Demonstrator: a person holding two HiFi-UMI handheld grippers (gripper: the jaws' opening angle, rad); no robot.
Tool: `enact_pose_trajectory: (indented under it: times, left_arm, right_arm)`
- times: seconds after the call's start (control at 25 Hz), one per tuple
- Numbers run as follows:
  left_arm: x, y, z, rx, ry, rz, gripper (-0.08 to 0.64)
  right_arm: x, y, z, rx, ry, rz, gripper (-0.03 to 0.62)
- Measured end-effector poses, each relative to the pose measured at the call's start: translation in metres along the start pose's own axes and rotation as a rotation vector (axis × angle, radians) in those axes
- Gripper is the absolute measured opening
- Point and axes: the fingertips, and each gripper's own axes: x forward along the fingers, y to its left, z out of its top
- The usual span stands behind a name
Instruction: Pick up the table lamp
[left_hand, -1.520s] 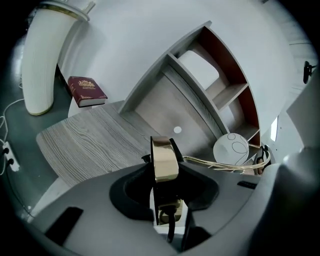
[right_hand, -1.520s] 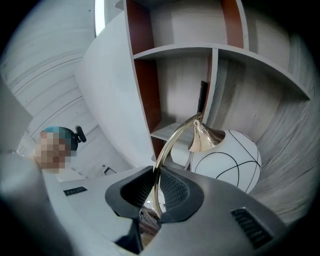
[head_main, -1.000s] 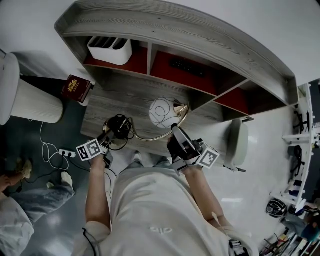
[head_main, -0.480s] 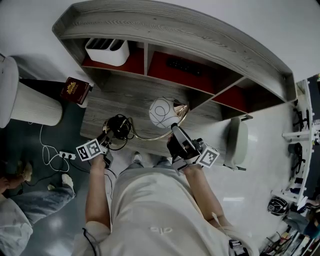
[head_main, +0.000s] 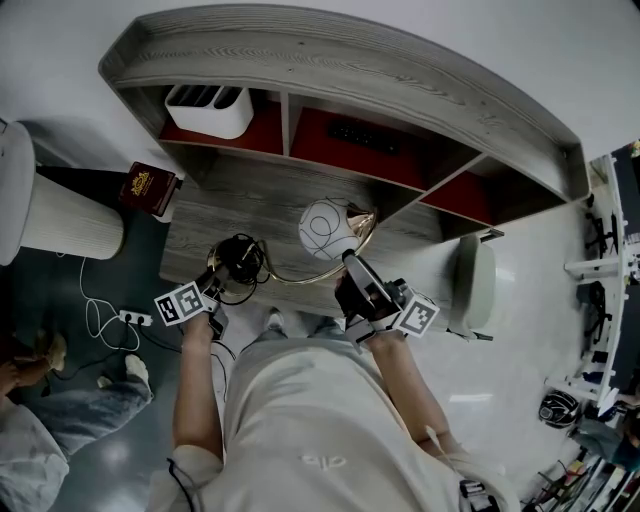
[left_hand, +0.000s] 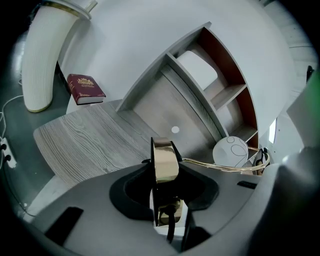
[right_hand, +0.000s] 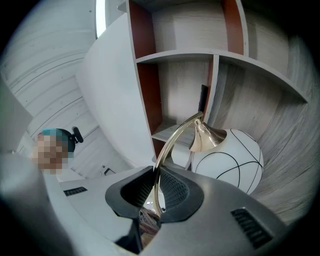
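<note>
The table lamp has a round gold base (head_main: 237, 258), a thin curved gold arm (head_main: 300, 277) and a white globe shade (head_main: 326, 228) with black line patterns. It hangs between both grippers over the front part of the grey wooden desk (head_main: 250, 195). My left gripper (head_main: 222, 275) is shut on the base, which stands edge-on between the jaws (left_hand: 165, 161). My right gripper (head_main: 350, 262) is shut on the gold arm (right_hand: 172, 142), just below the globe (right_hand: 227, 157). A black cord curls around the base.
The desk carries a curved shelf unit with red-backed compartments; a white bin (head_main: 208, 108) sits in the left one. A dark red book (head_main: 148, 187) lies off the desk's left corner, beside a white ribbed cylinder (head_main: 60, 215). A power strip (head_main: 133, 317) lies on the floor.
</note>
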Motion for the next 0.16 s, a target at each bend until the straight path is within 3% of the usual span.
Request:
enact_pose_trajectory:
  times: [0.16]
  left_arm:
    - [-0.0019,0.0049,-0.0027,-0.005,0.006,-0.004,0.135]
  right_arm:
    - [0.0003,-0.0008,-0.006,-0.003,0.001,-0.002,0.069]
